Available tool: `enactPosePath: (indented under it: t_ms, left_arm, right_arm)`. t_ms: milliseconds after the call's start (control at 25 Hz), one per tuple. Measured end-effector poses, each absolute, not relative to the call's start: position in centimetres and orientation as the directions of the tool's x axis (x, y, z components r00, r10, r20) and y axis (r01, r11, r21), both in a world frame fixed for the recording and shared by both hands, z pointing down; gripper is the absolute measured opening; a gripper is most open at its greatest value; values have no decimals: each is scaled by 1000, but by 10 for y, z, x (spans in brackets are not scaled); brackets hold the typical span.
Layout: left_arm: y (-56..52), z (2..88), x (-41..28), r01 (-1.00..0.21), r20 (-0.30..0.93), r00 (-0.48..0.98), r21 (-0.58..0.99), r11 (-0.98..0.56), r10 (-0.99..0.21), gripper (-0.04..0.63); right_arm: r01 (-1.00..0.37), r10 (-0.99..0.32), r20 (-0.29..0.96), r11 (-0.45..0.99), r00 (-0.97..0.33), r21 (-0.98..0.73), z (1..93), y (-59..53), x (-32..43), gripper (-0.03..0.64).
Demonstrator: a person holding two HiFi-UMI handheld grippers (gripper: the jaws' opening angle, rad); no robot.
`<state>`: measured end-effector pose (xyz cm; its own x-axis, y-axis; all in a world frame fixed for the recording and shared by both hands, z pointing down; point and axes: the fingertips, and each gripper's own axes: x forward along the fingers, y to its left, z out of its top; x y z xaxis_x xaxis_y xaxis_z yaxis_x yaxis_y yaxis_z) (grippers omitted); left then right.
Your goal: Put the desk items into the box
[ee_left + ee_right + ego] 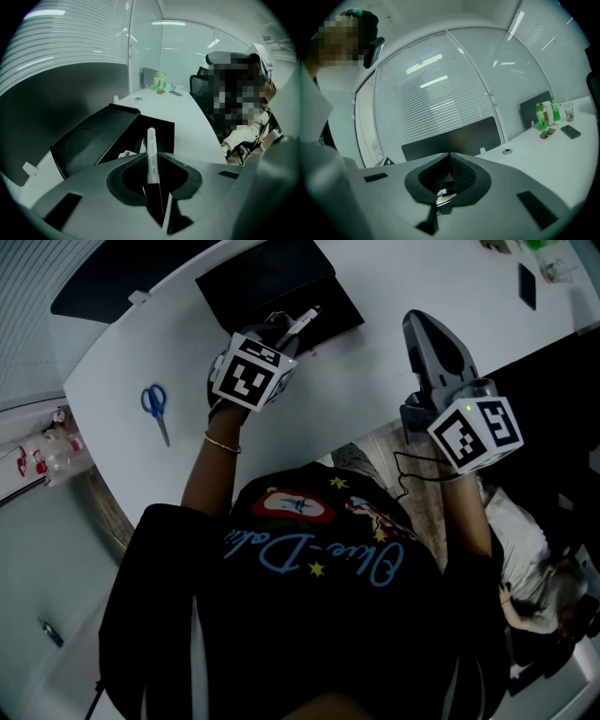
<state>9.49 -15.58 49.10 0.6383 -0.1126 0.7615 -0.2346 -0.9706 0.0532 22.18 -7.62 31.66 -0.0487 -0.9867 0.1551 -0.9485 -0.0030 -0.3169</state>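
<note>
Pinching a white marker between its jaws, the left gripper hovers above the open black box; the right gripper, jaws pressed together and empty, hangs near the desk edge.

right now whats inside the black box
Mostly dark floor shows in the black box, plus a small white item at its near edge, too covered to identify. The left gripper, shut on a marker over it, hides the near part.
</note>
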Motion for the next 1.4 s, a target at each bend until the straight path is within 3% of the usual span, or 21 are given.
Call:
enactPosePath:
  t_ms: [720,1400]
  left_arm:
    - [-147,517,96,-168,810,584,47,-985,-61,78]
    - [-149,519,94,-173,812,577,15,-985,-89,94]
  right_arm:
    - [-948,-986,158,-7,-46,-318,321,-77,225,11]
    - [-948,-986,158,-7,-45,-317,320,-78,225,11]
